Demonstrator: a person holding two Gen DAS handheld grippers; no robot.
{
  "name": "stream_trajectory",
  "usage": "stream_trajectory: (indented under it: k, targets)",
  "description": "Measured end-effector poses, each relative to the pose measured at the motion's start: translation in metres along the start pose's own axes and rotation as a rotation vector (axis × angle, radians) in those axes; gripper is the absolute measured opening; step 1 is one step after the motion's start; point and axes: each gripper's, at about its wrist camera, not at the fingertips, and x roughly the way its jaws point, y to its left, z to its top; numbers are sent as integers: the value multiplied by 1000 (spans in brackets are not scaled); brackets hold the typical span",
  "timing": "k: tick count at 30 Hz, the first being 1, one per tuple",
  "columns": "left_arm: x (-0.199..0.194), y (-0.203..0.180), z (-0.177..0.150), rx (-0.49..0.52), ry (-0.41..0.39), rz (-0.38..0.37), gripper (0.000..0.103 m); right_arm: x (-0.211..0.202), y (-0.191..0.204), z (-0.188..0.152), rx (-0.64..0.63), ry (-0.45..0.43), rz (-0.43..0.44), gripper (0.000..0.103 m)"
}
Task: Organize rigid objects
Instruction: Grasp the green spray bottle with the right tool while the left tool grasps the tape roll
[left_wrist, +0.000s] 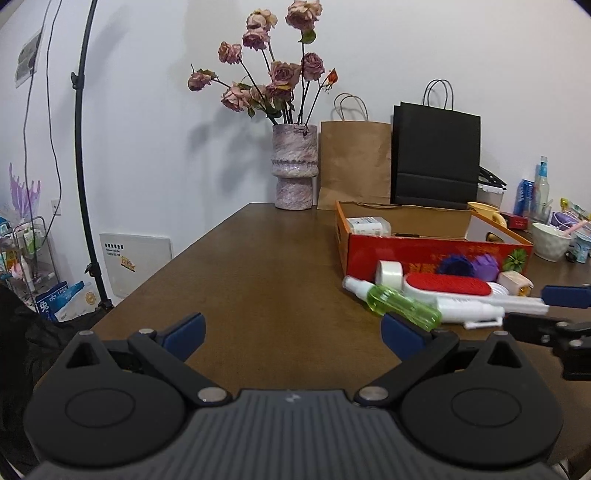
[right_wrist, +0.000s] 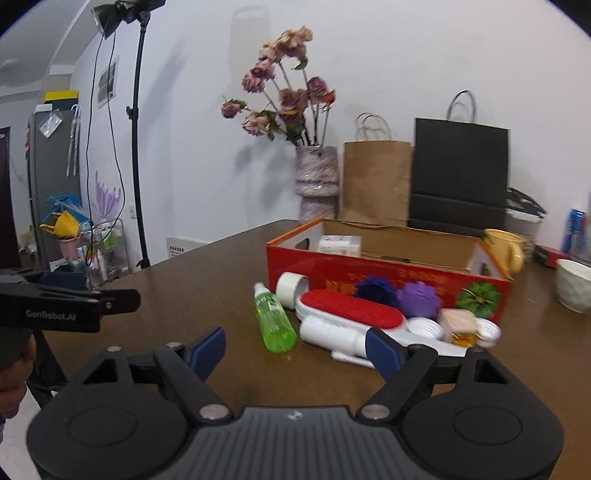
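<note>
Left gripper (left_wrist: 291, 332): jaws wide apart, nothing between them, over bare brown table (left_wrist: 258, 258).
Right gripper (right_wrist: 295, 352): jaws apart, holding nothing; its right pad overlaps the near end of the white items, though whether it touches them is hard to judge.
Green spray bottle (right_wrist: 275, 321): lying on the table just ahead of the right gripper, white cap pointing far.
White bottle (right_wrist: 328, 332): lying just right of the green one.
Red lint brush (right_wrist: 351, 308): lying across the pile, behind the white bottle.
Tape roll (right_wrist: 291, 286): leaning against the box's near wall.
Spiky balls, blue (right_wrist: 375, 290) and purple (right_wrist: 419, 299): against the box front.
Red cardboard box (right_wrist: 314, 267): open, far right of the grippers; a small white carton (right_wrist: 340, 243) inside at its left end.
Vase of dried roses (left_wrist: 295, 166): far edge, left of the brown paper bag (left_wrist: 354, 162) and black bag (left_wrist: 436, 155).
</note>
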Motion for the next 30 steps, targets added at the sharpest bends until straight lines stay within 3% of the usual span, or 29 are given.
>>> stream_trajectory:
  k: [3, 7, 13, 19, 25, 30]
  targets:
    - [20, 3, 8, -1, 15, -7, 103, 24, 2, 9, -8, 13, 15, 79]
    - [48, 3, 14, 0, 56, -38, 103, 53, 5, 17, -13, 50, 41, 64]
    - [91, -3, 22, -2, 95, -63, 103, 93, 10, 20, -28, 107, 57, 52]
    - [106, -4, 30, -44, 96, -74, 103, 123, 15, 18, -53, 164, 76, 37]
    - [107, -3, 28, -43, 120, -63, 103, 134, 14, 18, -50, 194, 81, 32]
    - [108, -13, 25, -39, 147, -99, 103, 105, 8, 8, -67, 205, 95, 31]
